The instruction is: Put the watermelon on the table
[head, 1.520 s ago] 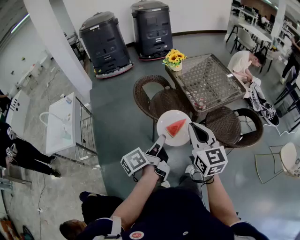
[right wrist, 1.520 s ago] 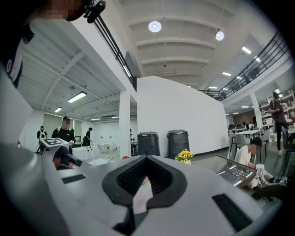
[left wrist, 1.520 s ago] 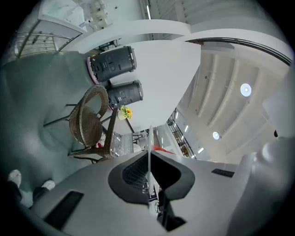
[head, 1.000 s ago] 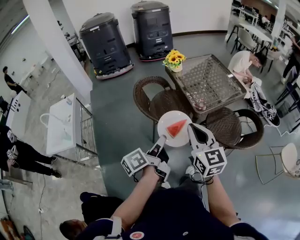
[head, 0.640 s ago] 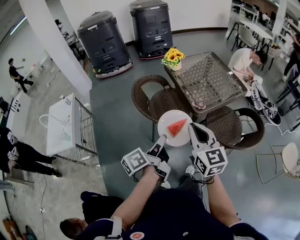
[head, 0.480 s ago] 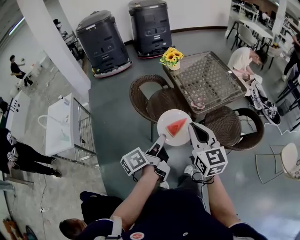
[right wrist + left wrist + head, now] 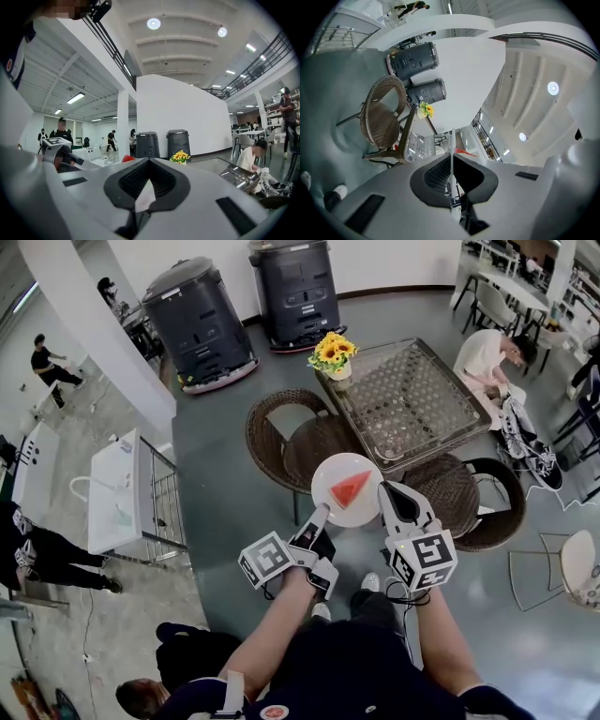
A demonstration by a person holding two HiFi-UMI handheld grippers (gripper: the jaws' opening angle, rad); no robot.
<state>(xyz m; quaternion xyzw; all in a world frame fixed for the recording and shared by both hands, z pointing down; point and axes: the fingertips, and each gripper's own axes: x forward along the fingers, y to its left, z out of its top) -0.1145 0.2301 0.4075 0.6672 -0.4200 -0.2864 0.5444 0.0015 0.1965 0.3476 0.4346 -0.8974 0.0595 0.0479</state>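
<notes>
Mid-carry: my left gripper [image 7: 322,515] and right gripper [image 7: 385,493] pinch the white round plate [image 7: 327,482] bearing the red watermelon wedge [image 7: 351,489]; I judge lowering it onto the glass-topped table [image 7: 412,395] comes next.

Two wicker chairs [image 7: 305,442] stand on a grey floor [image 7: 225,512], two dark machines [image 7: 197,320] against a white wall [image 7: 394,263].

Both forearms reach forward, level; left claw [image 7: 320,513] and right claw [image 7: 382,490] each clamp the plate [image 7: 336,470] by its rim.
</notes>
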